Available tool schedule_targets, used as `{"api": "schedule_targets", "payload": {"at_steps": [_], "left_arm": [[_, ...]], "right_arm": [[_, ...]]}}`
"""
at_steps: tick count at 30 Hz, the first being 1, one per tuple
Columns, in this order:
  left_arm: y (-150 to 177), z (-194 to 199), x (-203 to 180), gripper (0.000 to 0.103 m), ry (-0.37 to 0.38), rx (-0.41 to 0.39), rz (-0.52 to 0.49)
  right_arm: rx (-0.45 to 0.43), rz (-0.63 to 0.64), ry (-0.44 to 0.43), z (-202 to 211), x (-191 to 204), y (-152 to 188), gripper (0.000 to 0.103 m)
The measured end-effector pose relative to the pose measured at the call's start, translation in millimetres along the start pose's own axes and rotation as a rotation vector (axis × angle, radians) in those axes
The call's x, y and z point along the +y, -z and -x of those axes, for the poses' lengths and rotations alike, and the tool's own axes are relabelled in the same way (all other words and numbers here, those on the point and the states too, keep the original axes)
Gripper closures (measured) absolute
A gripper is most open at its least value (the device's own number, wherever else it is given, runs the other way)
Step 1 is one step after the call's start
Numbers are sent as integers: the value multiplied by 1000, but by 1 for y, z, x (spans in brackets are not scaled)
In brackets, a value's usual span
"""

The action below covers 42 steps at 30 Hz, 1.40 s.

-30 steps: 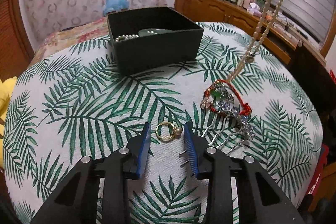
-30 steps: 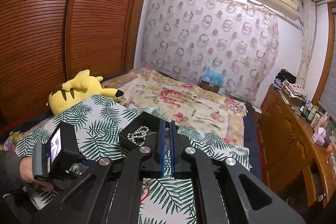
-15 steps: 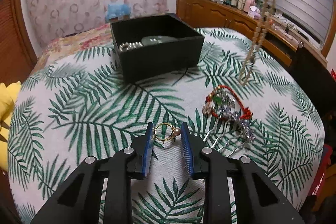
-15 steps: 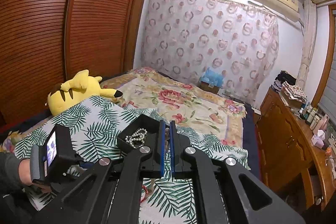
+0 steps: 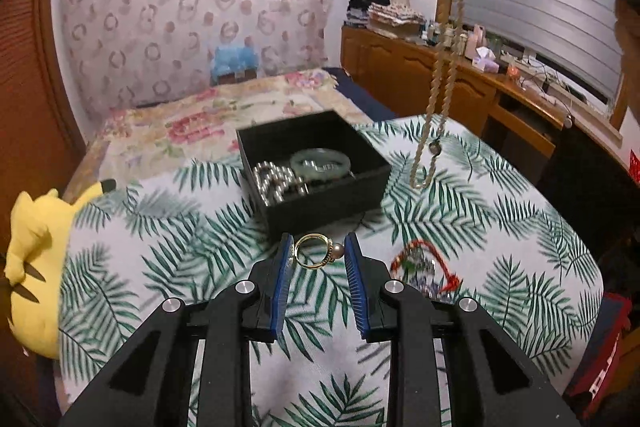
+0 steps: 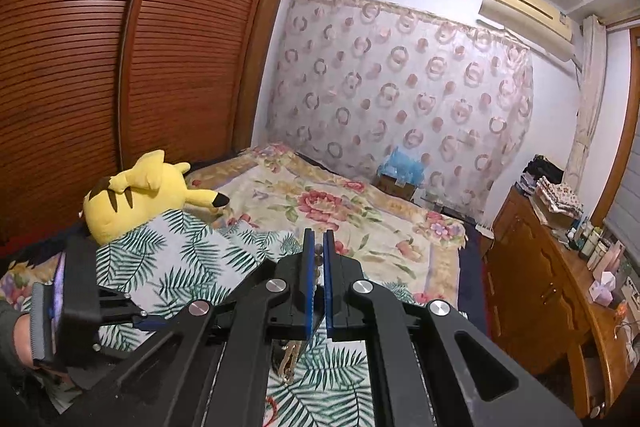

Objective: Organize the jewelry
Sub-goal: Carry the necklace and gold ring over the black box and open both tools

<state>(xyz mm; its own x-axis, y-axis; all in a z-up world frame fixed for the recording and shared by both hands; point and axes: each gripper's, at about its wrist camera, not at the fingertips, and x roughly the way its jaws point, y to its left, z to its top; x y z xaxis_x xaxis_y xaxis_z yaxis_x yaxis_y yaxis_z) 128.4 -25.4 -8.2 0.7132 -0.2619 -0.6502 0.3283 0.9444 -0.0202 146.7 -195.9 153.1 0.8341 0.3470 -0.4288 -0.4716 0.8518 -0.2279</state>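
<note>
My left gripper is shut on a gold ring with a pearl and holds it above the leaf-print cloth, just before the black box. The box holds a pearl strand and a green bangle. My right gripper is shut on a beige bead necklace, held high; the necklace hangs down in the left wrist view, its end to the right of the box. A red bracelet with hairpins lies on the cloth.
A yellow plush toy lies at the table's left edge and shows in the right wrist view. A floral bed lies beyond the table. A wooden dresser stands at the right.
My left gripper closed on the ring and lifted it off the cloth toward the box. My right gripper rose with the necklace, whose end now hangs clear of the table.
</note>
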Motion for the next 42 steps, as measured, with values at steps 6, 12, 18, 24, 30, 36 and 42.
{"api": "schedule_targets", "payload": {"at_steps": [6,12,18,24,30,36,42], "left_arm": [[-18,10,5,79,-16,-34,-7],[-29,9,12,78,-35,-46,-5],[-32,0,17,78,-48,-40,0],[-34,-15,18,78,-53,-20,3],[-40,-29,17,78,-63,-7,-3],[-46,-37,14,78,-69,1,-10],[-51,-49,9,78,-74,11,-20]], "right_arm": [[-8,-14,6,-17,-4,-21,98],[5,-43,1,-38,-10,-31,98],[79,-72,-41,-70,-9,-14,98],[165,-132,-99,-105,-7,19,98],[215,-210,-149,-130,-12,46,97],[233,-222,-148,-134,-18,61,97],[255,-232,-130,-127,-30,84,97]]}}
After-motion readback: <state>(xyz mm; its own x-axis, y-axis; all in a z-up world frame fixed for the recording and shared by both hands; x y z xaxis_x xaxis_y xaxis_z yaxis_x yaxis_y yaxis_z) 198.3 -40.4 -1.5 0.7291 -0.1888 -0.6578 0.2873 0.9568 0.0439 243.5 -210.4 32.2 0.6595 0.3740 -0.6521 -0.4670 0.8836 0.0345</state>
